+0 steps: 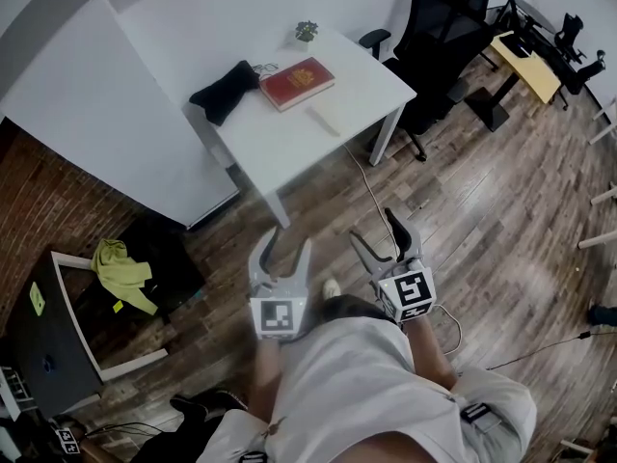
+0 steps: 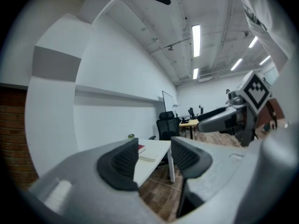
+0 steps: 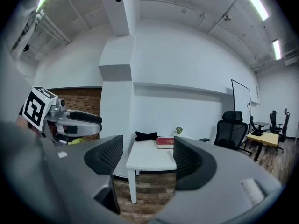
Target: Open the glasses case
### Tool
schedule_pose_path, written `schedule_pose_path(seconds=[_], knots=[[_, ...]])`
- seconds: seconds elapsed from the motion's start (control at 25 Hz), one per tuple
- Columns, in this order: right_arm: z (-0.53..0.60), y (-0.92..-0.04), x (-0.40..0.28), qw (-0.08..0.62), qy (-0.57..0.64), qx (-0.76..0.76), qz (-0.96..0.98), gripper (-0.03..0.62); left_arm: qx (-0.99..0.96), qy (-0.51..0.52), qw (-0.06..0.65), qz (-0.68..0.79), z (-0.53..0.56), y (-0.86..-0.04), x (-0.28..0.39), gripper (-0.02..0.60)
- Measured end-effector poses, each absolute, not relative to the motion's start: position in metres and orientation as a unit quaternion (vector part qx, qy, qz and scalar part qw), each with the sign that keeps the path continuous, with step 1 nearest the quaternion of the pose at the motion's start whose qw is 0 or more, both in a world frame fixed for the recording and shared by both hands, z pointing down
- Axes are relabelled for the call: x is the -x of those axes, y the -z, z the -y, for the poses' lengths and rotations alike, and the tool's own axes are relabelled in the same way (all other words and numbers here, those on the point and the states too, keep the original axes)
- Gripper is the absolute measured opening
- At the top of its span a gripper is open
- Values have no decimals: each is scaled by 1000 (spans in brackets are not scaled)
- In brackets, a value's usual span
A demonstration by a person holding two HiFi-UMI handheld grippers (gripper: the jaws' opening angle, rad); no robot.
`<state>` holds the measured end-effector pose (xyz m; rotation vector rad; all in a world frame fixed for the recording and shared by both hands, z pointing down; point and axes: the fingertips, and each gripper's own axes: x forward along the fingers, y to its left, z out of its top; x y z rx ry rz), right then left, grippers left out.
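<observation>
Glasses case: I take it to be the pale oblong object (image 1: 325, 117) lying flat on the white table (image 1: 280, 157), in the upper middle of the head view, just below the red book (image 1: 297, 83). It looks closed, though it is too small to be sure.
Table neighbours: a black bundle of cloth (image 1: 225, 91) lies at the table's left corner and a small plant (image 1: 307, 31) stands at the far corner. Both are apart from the case, so its near side is free to approach.
Left gripper (image 1: 289, 239): sits low in the frame, in front of the person's body and well apart from the table. Its own view shows the jaws spread with only the distant table and floor between them, so it grips nothing.
Right gripper (image 1: 374, 228): beside the left one and pointing the same way. Its jaws are spread too, and the table appears in the gap only as background.
Why held so: both tools are level, parted and aimed at the table, which reads as readiness to walk up, not to handle anything here.
Step in hand: judged as the approach; the case is untouched.
Next need: probably one tool pinning the base while the other lifts the lid, since a light case could slide on the smooth top.
</observation>
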<state>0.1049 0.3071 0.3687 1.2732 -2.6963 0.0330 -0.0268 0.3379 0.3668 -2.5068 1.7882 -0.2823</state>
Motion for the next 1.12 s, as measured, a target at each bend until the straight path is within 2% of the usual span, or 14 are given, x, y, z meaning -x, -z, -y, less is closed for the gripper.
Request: schedule_pose_path(seconds=[1.12], knots=[[-196,-385,-133,74,-27,-409,909,339,798,110,37,-592,-233,-365,-2,216]])
